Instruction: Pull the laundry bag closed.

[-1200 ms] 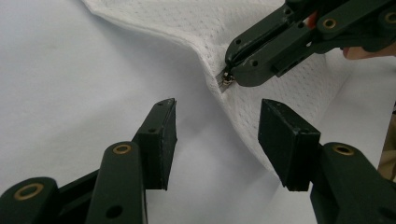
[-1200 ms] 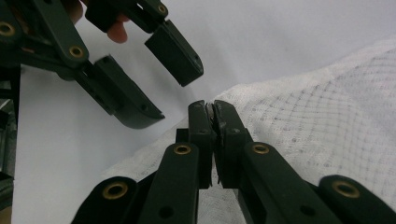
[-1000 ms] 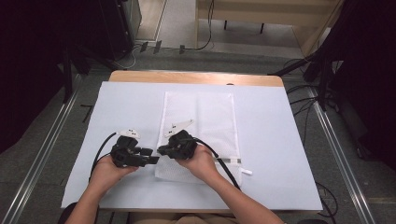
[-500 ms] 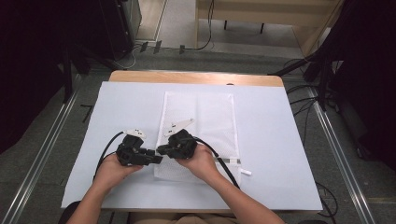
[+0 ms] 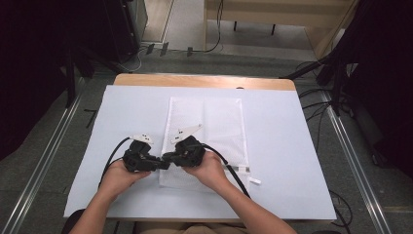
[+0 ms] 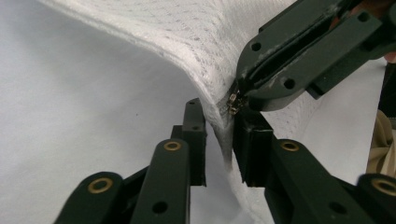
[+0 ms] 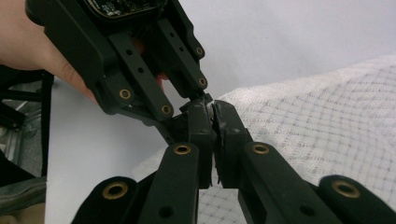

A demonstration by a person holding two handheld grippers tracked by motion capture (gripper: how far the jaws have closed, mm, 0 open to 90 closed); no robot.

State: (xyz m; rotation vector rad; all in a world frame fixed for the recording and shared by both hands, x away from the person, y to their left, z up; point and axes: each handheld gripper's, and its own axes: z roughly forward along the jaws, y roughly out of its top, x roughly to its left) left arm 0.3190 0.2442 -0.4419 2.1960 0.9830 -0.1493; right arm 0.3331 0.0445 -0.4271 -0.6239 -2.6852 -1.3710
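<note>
A white mesh bag [image 5: 209, 122] lies flat on the white-covered table [image 5: 292, 146]. Both grippers meet at its near left corner. My right gripper [image 7: 212, 109] is shut on the small metal zipper pull [image 6: 232, 103] and lifts the bag's edge off the table. My left gripper [image 6: 218, 121] comes in from the left, and its jaws have just been closing. The raised mesh edge [image 6: 223, 135] stands between them, with a gap still showing on one side. In the high view the left gripper [image 5: 163, 164] and the right gripper [image 5: 168, 157] are tip to tip.
A white tag or strap end [image 5: 243, 170] sticks out at the bag's near right. A cable [image 5: 234, 170] trails from the right gripper across the bag. The table's wooden far edge [image 5: 204, 80] shows beyond the white cover. Dark equipment stands at both sides.
The left gripper has edged slightly toward the right gripper's tips at the bag's corner. The right hand and the bag lie as before.
</note>
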